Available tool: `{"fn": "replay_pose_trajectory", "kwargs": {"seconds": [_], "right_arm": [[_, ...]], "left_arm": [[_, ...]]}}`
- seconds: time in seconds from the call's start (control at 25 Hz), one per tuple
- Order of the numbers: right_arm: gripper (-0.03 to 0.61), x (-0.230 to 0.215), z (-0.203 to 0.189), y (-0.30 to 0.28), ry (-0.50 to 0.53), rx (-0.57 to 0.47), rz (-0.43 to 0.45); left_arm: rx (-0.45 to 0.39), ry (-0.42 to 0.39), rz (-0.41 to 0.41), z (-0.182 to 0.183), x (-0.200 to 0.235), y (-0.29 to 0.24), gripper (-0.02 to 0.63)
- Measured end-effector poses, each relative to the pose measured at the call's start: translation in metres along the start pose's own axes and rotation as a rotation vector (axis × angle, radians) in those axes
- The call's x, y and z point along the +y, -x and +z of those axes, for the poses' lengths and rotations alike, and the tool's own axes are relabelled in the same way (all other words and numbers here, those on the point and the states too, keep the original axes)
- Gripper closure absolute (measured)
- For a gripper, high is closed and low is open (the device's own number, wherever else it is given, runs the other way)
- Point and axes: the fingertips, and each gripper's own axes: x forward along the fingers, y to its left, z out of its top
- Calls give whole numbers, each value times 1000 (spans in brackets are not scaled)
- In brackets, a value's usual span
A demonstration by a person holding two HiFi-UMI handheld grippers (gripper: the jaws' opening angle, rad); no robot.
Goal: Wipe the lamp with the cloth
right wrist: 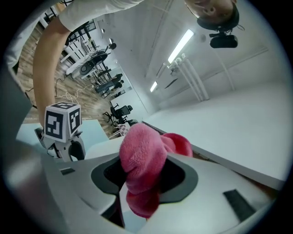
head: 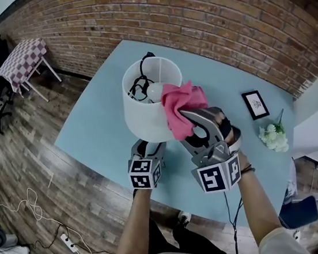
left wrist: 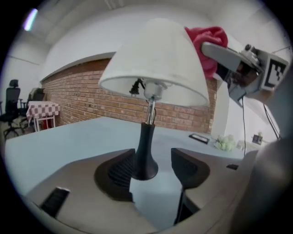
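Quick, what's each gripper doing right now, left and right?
Left gripper: jaws open, lamp between them, not gripped.
Right gripper: jaws shut on the pink cloth.

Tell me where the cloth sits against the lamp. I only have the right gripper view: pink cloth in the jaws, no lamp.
Observer: Head view: the cloth sits against the white lamp shade, at its upper rim on the side facing the right hand-held gripper.
Operator: Left one clamping the lamp?
Observer: No. In the left gripper view, the left hand-held gripper has its jaws apart around the black lamp stem, with a clear gap on one side.
Operator: Anything else on the table?
Observer: A small picture frame and white flowers lie farther right on the table, apart from the shade.
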Motion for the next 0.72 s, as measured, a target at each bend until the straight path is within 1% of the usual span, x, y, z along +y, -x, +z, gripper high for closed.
{"fn": "replay_pose_trajectory", "kwargs": {"seconds": [0.04, 0.12, 0.2, 0.28, 0.36, 0.44, 0.48, 0.56, 0.64, 0.72], "right_arm": [[377, 4, -3, 0, 6, 6, 13], [377, 12, -12, 1, 9, 19, 39], [377, 21, -23, 4, -1, 38, 64], [377, 33, -34, 7, -14, 70, 109], [377, 48, -48, 13, -28, 117, 178], [377, 57, -60, 21, -29, 161, 223], [379, 59, -65, 25, -29, 178, 227], [379, 56, -72, 33, -48, 201, 209], [379, 48, -76, 40, -84, 213, 172], [379, 39, -78, 48, -109, 218, 133]], "left_arm": [[-38, 31, 14, 7, 1, -2, 341], [-62, 50, 46, 13, 2, -9, 342], [-49, 26, 80, 11, 3, -17, 342], [-48, -12, 118, 11, 3, -24, 342], [-69, -43, 154, 14, 3, -28, 342], [-100, -53, 178, 18, 1, -32, 342], [-112, -54, 183, 19, -1, -35, 342], [-115, -55, 185, 19, -5, -43, 342], [-112, -57, 188, 18, -5, -50, 342], [-120, -63, 210, 22, -3, -55, 342]]}}
